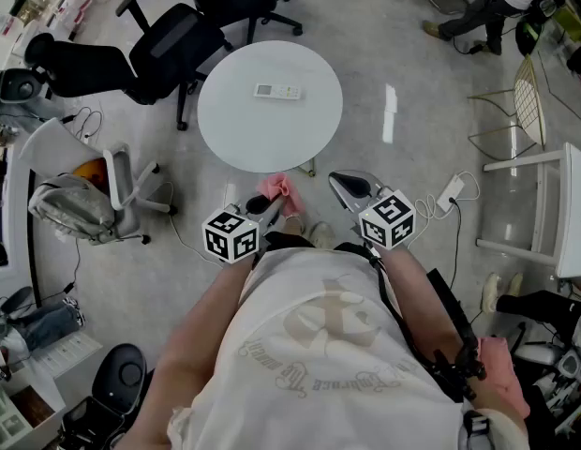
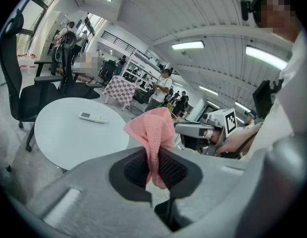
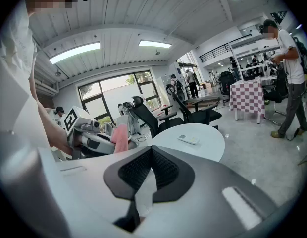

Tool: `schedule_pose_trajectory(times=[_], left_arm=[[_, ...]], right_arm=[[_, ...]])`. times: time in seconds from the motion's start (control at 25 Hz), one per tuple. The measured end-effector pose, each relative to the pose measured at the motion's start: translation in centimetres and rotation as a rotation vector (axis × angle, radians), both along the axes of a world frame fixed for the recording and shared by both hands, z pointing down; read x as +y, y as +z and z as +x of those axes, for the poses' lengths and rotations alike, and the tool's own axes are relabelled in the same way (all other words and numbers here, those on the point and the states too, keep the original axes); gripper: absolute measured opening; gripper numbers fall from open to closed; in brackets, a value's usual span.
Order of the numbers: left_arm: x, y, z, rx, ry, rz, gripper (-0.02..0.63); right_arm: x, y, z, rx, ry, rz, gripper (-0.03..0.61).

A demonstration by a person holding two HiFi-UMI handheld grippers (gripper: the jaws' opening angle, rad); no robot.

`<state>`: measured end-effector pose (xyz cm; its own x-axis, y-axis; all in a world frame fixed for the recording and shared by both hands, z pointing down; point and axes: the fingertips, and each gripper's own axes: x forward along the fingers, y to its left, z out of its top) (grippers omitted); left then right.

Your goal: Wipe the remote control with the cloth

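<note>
A white remote control lies flat near the far side of a round white table; it also shows in the left gripper view as the remote and in the right gripper view as the remote. My left gripper hangs short of the table's near edge, shut on a pink cloth that sticks up from its jaws, the cloth bunched above them. My right gripper is beside it to the right, shut with nothing between its jaws.
Black office chairs stand behind and left of the table. A white chair with a bag is at the left, a wire chair and white table at the right. A cable and power strip lie on the floor. People stand farther off.
</note>
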<state>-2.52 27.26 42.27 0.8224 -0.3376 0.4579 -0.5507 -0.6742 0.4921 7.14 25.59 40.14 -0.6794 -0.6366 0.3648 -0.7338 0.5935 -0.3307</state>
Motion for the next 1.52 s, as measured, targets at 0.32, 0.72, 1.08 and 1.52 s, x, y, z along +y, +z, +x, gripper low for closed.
schedule_pose_trajectory(times=[0.32,0.72,1.08,1.52], left_arm=[[0.6,-0.7,1.0,-0.003,0.007,0.020,0.021],[1.2,-1.4,0.3,-0.023,-0.012,0.038,0.020],[0.4,-1.4,0.4,-0.023,-0.009,0.033,0.020],[-4.3,0.1,-0.2,0.011,0.004,-0.015,0.020]], right_arm=[[0.9,0.1,0.9,-0.025,0.021,0.003,0.008],[1.1,0.4,0.8,-0.031,0.027,-0.010,0.008],[0.4,0.9,1.1,-0.028,0.034,-0.026,0.008],[-3.8,2.5,0.6,0.008,0.070,-0.066,0.008]])
